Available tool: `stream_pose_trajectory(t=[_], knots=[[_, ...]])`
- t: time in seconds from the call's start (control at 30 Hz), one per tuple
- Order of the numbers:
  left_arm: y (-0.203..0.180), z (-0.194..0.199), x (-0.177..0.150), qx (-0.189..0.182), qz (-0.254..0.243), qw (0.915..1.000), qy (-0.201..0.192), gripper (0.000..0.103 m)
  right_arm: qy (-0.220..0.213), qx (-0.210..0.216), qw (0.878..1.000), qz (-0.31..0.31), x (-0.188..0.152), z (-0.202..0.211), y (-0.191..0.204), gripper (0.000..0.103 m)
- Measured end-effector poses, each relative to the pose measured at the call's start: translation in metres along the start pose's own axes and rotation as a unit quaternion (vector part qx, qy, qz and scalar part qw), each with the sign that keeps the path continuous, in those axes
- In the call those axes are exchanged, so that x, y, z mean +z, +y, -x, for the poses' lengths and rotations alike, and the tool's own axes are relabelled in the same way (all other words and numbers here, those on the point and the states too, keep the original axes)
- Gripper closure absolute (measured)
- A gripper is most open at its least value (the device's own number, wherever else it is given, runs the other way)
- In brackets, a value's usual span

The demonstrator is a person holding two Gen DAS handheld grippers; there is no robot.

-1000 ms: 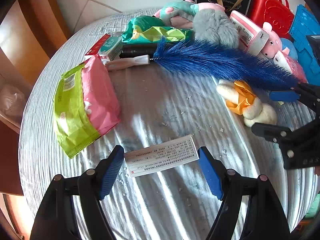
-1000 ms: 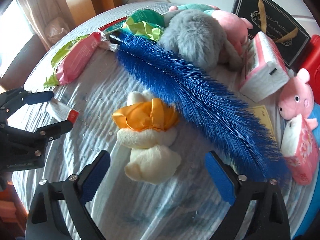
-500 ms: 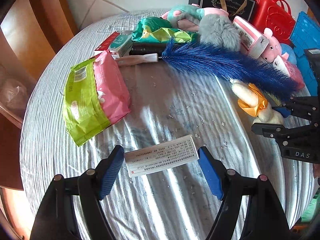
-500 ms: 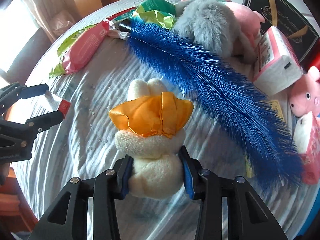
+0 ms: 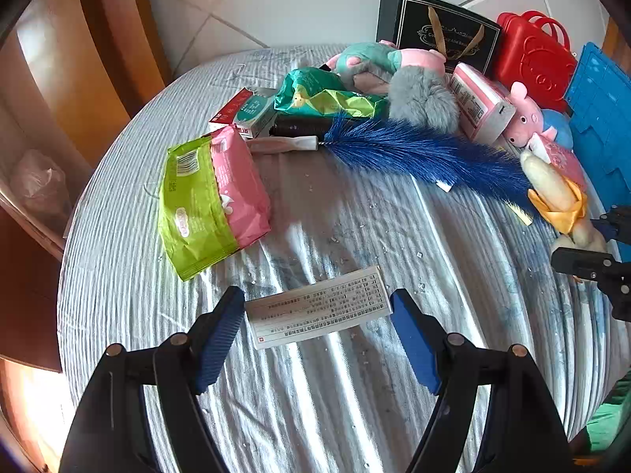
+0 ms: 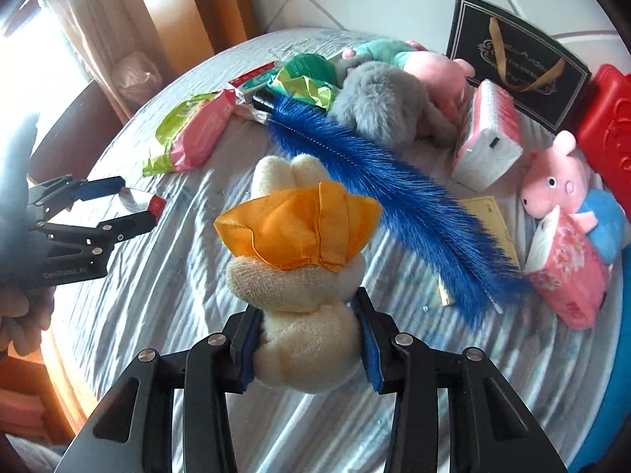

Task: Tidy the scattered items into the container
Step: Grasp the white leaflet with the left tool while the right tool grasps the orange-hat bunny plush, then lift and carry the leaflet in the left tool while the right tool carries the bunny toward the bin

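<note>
The left gripper (image 5: 317, 329) clamps a white box (image 5: 318, 306) end to end, lifted off the tabletop (image 5: 118, 276); held only at its narrow ends, the box could twist or slip free. The right gripper (image 6: 307, 345), having just closed, squeezes the plush (image 6: 299, 264) at its soft base. The top-heavy toy may sag, brush the blue duster (image 6: 394, 201), or squirm out before reaching the blue crate (image 5: 603, 118) at the right.

Left gripper (image 5: 317, 329) jaws clamped on white box (image 5: 318, 306) ends, above tabletop (image 5: 118, 276); wipes pack (image 5: 209, 197) beyond.
</note>
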State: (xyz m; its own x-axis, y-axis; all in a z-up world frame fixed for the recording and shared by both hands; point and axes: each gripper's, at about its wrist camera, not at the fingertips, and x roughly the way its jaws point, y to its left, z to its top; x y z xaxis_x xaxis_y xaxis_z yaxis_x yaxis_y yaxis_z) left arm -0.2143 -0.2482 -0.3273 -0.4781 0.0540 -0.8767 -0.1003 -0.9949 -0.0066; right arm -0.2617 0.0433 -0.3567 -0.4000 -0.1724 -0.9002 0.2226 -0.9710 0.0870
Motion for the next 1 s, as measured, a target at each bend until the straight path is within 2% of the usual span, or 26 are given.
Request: stream_pose_trajectory(t=[0.33,0.57,0.73,1.0], knots=[[-0.029,0.045,0.001,-0.007,-0.019,0.9992,-0.033,0.028,-0.033,0.01,0.999,-0.012,-0.031,0.072,0.008,0.062],[-0.028,0.081,0.001,-0.001,-0.005,0.9982,-0.059,0.028,-0.06,0.019,0.998,-0.028,-0.051,0.123,0.012,0.062],[-0.027,0.104,-0.003,0.001,0.006,0.9974,-0.072,0.028,-0.077,0.014,0.997,-0.025,-0.057,0.152,0.014,0.062],[-0.042,0.139,-0.001,0.001,0.005,0.9956,-0.094,0.028,-0.109,-0.002,0.993,-0.038,-0.057,0.194,-0.003,0.062]])
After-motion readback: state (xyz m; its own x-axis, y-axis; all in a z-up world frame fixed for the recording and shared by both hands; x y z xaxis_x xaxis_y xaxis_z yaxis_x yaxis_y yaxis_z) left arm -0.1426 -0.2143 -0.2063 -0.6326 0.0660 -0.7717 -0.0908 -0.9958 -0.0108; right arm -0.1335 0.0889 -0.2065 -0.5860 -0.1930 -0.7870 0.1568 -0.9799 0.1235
